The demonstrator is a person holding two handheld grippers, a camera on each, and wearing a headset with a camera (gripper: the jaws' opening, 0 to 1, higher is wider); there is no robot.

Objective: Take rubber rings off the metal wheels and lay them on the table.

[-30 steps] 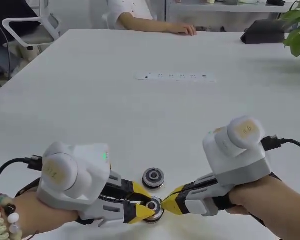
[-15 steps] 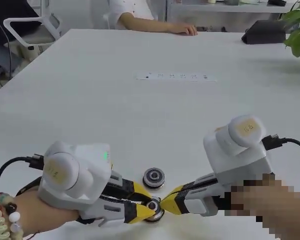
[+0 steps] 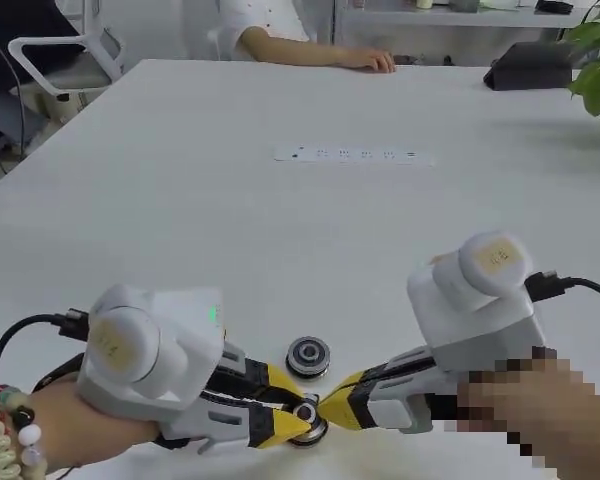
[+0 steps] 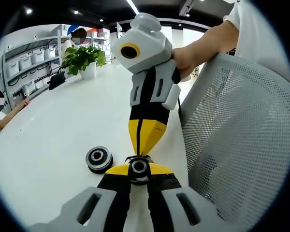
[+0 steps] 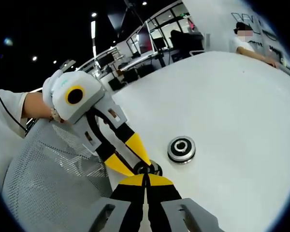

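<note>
A small metal wheel [image 3: 306, 414] with a black rubber ring sits at the table's near edge, between both grippers. My left gripper [image 3: 296, 420] comes in from the left and is shut on this wheel [image 4: 138, 167], its yellow jaws on either side. My right gripper [image 3: 330, 408] comes in from the right, jaws together, pinching the ring at the wheel's rim [image 5: 149, 169]. In the left gripper view the right gripper [image 4: 139, 151] points down at the wheel. A second wheel [image 3: 308, 355] with its ring on lies free just behind, also in the gripper views [image 4: 98, 159] [image 5: 181, 148].
A white power strip [image 3: 350, 154] lies mid-table. A person's hand [image 3: 366, 61] rests at the far edge, with a black bag [image 3: 528, 64] and a plant [image 3: 596, 60] at the far right. A mesh chair back [image 4: 232, 145] stands close behind the table's near edge.
</note>
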